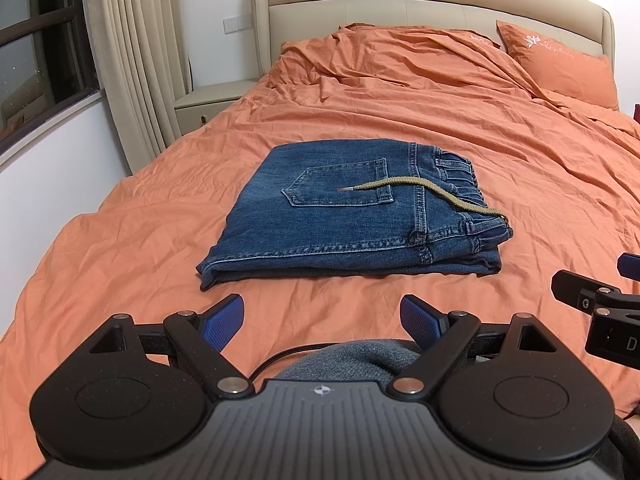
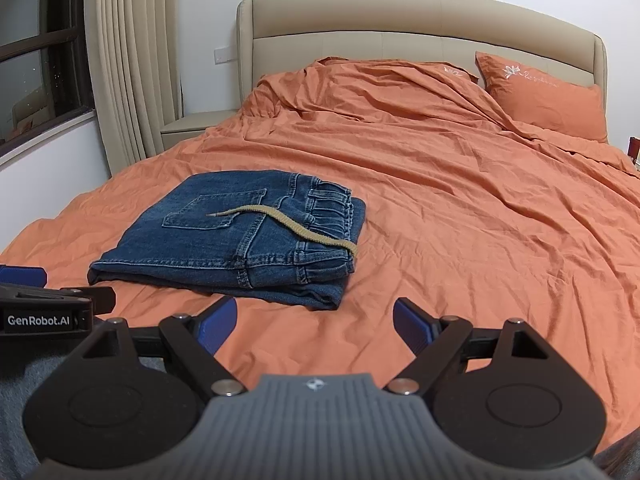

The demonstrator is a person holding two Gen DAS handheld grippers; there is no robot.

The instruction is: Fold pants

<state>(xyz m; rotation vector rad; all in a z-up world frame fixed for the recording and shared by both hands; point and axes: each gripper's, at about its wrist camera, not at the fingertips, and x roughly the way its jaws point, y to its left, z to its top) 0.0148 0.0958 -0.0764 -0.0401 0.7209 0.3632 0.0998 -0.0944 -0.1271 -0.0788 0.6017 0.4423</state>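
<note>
Blue denim pants (image 1: 348,216) lie folded into a compact stack on the orange bedsheet, back pocket up, waistband to the right. A tan drawstring (image 1: 424,194) trails across the pocket. They also show in the right wrist view (image 2: 236,240), left of centre. My left gripper (image 1: 322,320) is open and empty, held just short of the stack's near edge. My right gripper (image 2: 314,324) is open and empty, near and to the right of the stack. Each gripper's body shows at the edge of the other's view.
The orange sheet (image 1: 520,168) is wrinkled, bunched near the beige headboard (image 1: 400,4). An orange pillow (image 1: 560,64) lies at the far right. A bedside table (image 1: 212,96), curtain (image 1: 132,52) and window (image 1: 44,48) stand to the left. Grey fabric (image 1: 352,360) lies under the grippers.
</note>
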